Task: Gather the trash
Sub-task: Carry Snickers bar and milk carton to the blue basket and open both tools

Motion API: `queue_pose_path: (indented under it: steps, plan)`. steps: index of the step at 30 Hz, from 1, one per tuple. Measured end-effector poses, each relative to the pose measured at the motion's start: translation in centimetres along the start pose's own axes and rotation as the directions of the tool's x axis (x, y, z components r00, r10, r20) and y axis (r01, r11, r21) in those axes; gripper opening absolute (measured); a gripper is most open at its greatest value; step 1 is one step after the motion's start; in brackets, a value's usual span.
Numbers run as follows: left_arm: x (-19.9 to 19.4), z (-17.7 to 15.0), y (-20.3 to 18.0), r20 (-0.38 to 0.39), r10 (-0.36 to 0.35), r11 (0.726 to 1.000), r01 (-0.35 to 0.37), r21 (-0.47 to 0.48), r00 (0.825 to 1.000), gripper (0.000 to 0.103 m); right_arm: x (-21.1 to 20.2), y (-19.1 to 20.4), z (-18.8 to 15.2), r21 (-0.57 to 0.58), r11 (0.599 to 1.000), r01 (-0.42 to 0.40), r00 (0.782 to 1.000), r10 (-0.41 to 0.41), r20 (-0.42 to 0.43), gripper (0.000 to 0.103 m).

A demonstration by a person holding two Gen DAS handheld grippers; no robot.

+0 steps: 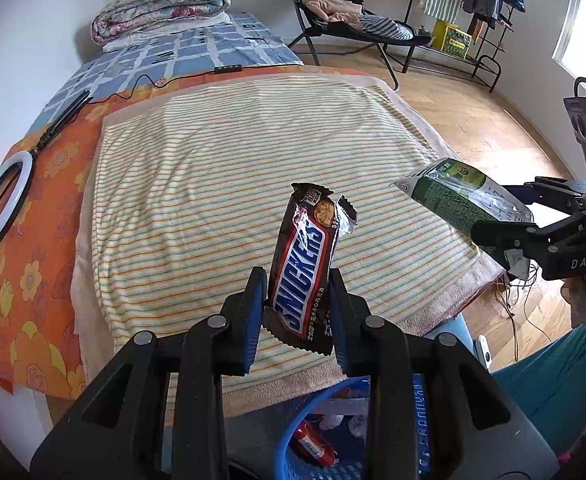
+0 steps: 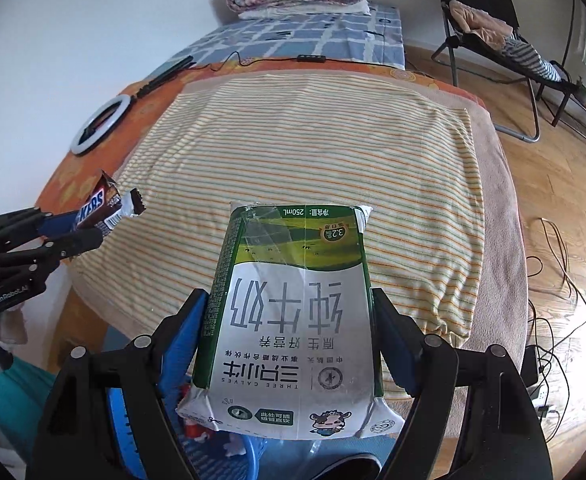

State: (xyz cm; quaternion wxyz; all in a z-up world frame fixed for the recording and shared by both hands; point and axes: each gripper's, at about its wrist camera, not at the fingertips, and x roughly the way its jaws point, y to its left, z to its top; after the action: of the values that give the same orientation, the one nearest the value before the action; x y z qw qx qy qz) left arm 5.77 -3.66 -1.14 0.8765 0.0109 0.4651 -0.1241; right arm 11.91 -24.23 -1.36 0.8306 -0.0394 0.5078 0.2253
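With the left claw (image 1: 297, 296) gripping a wrapper (image 1: 303, 268) and the right claw (image 2: 289, 336) a carton (image 2: 293, 320), only dropping both into the basket (image 1: 289, 432) seems left.

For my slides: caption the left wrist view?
Left gripper holds a Snickers wrapper above the blue basket.

Glossy crinkled foil Snickers wrapper (image 1: 303, 264); smooth printed-paper milk carton (image 2: 293, 320) with shiny sheen. Striped towel (image 1: 253, 184) looks napped terry cloth. Matt black plastic left gripper (image 1: 299, 312), blue basket (image 1: 289, 440) perforated plastic, wooden floor (image 1: 493, 132) polished.
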Motion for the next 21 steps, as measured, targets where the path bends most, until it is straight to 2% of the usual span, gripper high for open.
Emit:
queue_pose_path:
  steps: [9, 21]
  plan:
    - [-0.6, -6.8, -2.3, -0.045, 0.007, 1.0, -0.006, 0.012, 0.999, 0.03, -1.5, 3.4, -5.4, -0.034, 0.998, -0.058, 0.998, 0.057, -0.021, 0.079]
    - [2.6, -14.5, -3.2, -0.165, 0.002, 1.0, -0.005, -0.014, 0.986, 0.03, 0.2, 6.1, -12.8, -0.057, 0.992, -0.116, 0.984, 0.107, -0.142, 0.079]
